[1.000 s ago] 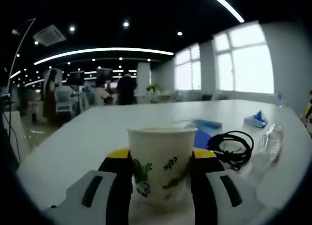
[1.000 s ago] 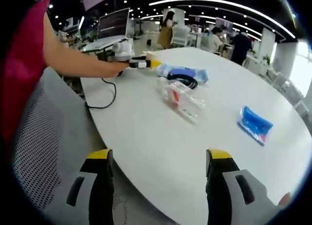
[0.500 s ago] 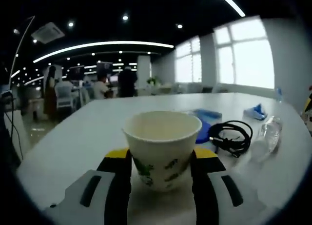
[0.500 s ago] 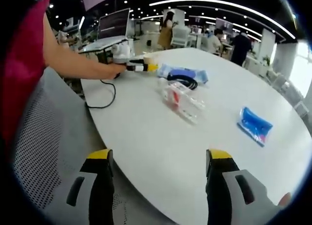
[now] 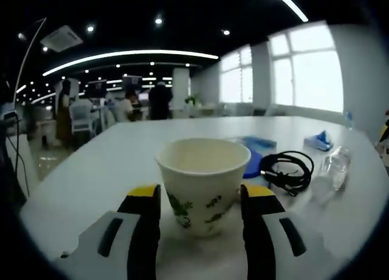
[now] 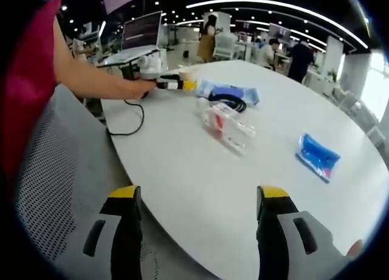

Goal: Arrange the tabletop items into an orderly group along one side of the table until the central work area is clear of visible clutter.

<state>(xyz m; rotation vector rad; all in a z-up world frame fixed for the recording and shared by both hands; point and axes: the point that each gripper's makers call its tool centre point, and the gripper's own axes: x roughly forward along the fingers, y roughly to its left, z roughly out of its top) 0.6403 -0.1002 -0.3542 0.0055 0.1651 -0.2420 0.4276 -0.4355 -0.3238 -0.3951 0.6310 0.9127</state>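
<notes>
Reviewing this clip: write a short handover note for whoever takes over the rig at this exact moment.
Left gripper: open, fingers either side of the paper cup, which stands upright on the table; a slight gap shows on each side.
Right gripper: open and empty, hanging over the near table edge.
Things: black cable coiled beside a blue packet, near the cup; clear plastic bottle lying on its side; another blue packet lies apart.
Done: cup set down by the cable.
Left: bring the bottle and the far packet over to that group.
</notes>
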